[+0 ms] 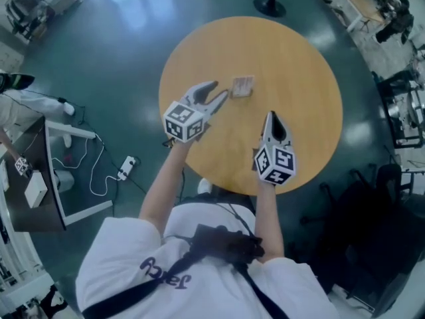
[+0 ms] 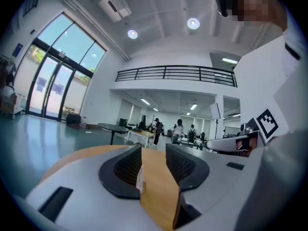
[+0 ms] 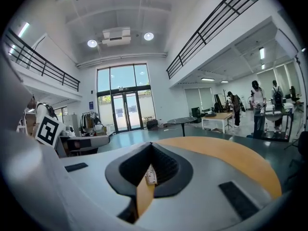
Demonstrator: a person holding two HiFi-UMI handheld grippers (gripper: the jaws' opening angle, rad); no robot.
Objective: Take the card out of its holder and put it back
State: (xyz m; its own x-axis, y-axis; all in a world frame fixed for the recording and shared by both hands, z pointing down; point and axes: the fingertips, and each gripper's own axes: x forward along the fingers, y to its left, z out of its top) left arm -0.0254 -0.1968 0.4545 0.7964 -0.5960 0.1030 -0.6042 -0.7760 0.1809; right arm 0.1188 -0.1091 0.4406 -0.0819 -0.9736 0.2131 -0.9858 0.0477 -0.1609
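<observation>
A small brownish card holder point(image 1: 242, 86) with the card in it lies flat on the round wooden table point(image 1: 299, 65), toward the far side. My left gripper point(image 1: 219, 90) hovers just left of it, jaws open and empty, tips pointing at the holder. In the left gripper view the holder point(image 2: 140, 179) shows on edge in the gap between the open jaws of the left gripper point(image 2: 154, 150). My right gripper point(image 1: 271, 115) is held nearer to me and right of the holder, jaws shut, nothing held. In the right gripper view the right gripper's point(image 3: 151, 147) tips meet, and the holder point(image 3: 150, 174) shows behind them.
The table's near edge point(image 1: 232, 188) lies just in front of the person's body. On the floor at left are a power strip with cable point(image 1: 126, 167) and a dark desk point(image 1: 40, 178). A black stand base point(image 1: 269, 6) is beyond the table. Dark chairs point(image 1: 398, 111) stand at right.
</observation>
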